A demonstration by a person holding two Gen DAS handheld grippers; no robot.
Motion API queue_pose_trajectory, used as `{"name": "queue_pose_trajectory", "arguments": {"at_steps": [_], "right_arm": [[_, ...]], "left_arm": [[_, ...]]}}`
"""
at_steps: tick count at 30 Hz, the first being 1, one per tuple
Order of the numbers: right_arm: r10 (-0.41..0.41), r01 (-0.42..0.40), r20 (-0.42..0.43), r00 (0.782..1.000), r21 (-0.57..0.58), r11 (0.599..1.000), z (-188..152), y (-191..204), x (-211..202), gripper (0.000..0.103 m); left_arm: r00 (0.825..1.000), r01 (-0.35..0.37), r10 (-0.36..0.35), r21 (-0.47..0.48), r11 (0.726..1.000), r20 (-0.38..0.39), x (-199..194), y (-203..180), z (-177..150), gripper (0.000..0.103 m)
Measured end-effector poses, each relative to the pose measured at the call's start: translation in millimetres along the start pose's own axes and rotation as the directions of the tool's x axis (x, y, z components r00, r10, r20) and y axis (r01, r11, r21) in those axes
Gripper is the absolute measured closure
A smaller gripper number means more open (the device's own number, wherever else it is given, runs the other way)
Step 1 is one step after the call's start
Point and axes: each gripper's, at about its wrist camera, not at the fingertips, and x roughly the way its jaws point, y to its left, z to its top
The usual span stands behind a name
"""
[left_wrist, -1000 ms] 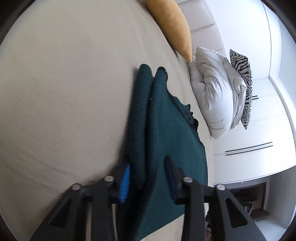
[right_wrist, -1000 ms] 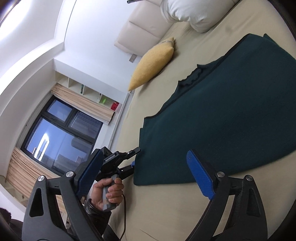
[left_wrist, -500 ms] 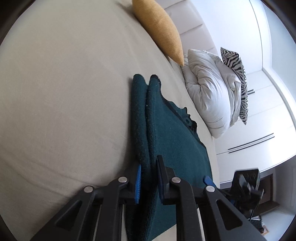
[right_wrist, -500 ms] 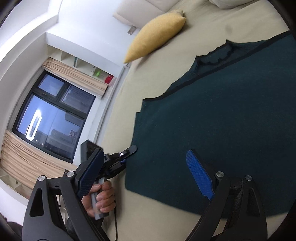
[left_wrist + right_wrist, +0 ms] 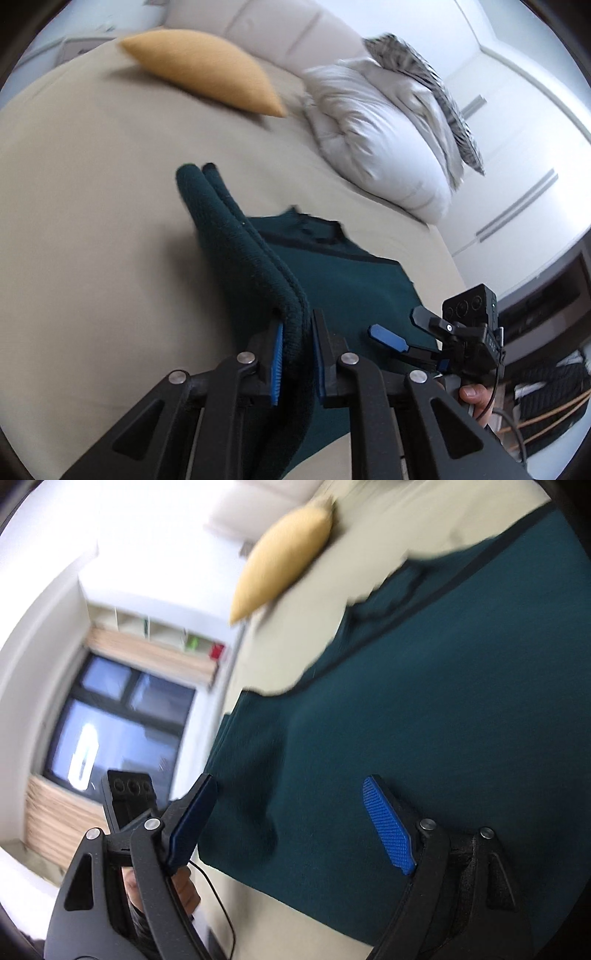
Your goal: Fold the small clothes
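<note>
A beige bed (image 5: 92,221) carries the dark teal knitted garment (image 5: 343,280), spread flat over most of its area, with one doubled, ribbed edge raised off the sheet. The left gripper (image 5: 297,354) is clamped on that raised edge, having just closed on it. The right gripper (image 5: 291,823) hovers over the flat cloth, jaws wide but lately narrowing, nothing pressed between them. Towards the headboard lie a white pillow (image 5: 373,136) and a mustard cushion (image 5: 207,74); a dark window (image 5: 110,731) stands beside the bed.
</note>
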Motion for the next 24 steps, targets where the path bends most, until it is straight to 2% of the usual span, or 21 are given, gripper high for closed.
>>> {"name": "queue_pose_trajectory", "arguments": {"at_steps": [4,7,8,10,11,13,15,17,20,24], "right_arm": [[0.022,-0.027,0.072,0.997,0.069,0.997,21.9,-27.1,-49.8,0.02],[0.008,-0.026,0.137,0.991,0.132,0.991,33.8,-57.3,-83.7,0.02],[0.0,-0.025,0.153,0.988,0.161,0.987,39.5,-68.2,-93.9,0.022],[0.023,-0.057,0.164,0.986,0.207,0.977,41.6,-85.3,-103.3,0.022],[0.041,-0.077,0.163,0.986,0.22,0.972,42.8,-91.5,-106.5,0.022],[0.053,-0.086,0.153,0.987,0.213,0.973,45.9,-94.6,-110.1,0.022],[0.037,-0.063,0.13,0.991,0.2,0.978,50.5,-93.9,-107.9,0.022],[0.009,-0.032,0.114,0.993,0.196,0.98,55.9,-90.2,-102.2,0.022],[-0.051,0.039,0.068,0.996,0.168,0.985,54.1,-78.2,-86.5,0.022],[-0.127,0.128,-0.018,0.992,0.123,0.984,53.6,-60.1,-61.0,0.022]], "left_arm": [[0.998,0.045,-0.042,0.069,0.997,-0.039,52.8,-69.3,15.4,0.088],[0.993,0.079,-0.071,0.093,0.993,-0.093,112.8,-108.4,10.2,0.087],[0.987,0.096,-0.088,0.062,0.993,-0.131,139.0,-113.2,3.1,0.086],[0.971,0.126,-0.126,-0.009,0.992,-0.201,162.9,-113.5,-7.1,0.086],[0.964,0.153,-0.157,-0.036,0.988,-0.212,164.4,-115.1,-13.6,0.086],[0.965,0.189,-0.188,-0.011,0.982,-0.182,149.7,-120.9,-16.4,0.075],[0.961,0.247,-0.244,0.011,0.969,-0.13,119.6,-124.3,-14.5,0.068],[0.962,0.267,-0.263,0.044,0.963,-0.078,91.5,-120.1,-13.4,0.065],[0.987,0.161,-0.161,0.085,0.983,-0.008,67.6,-98.9,-14.9,0.064],[0.994,0.112,-0.112,0.002,0.994,-0.011,65.8,-60.0,-25.4,0.064]]}}
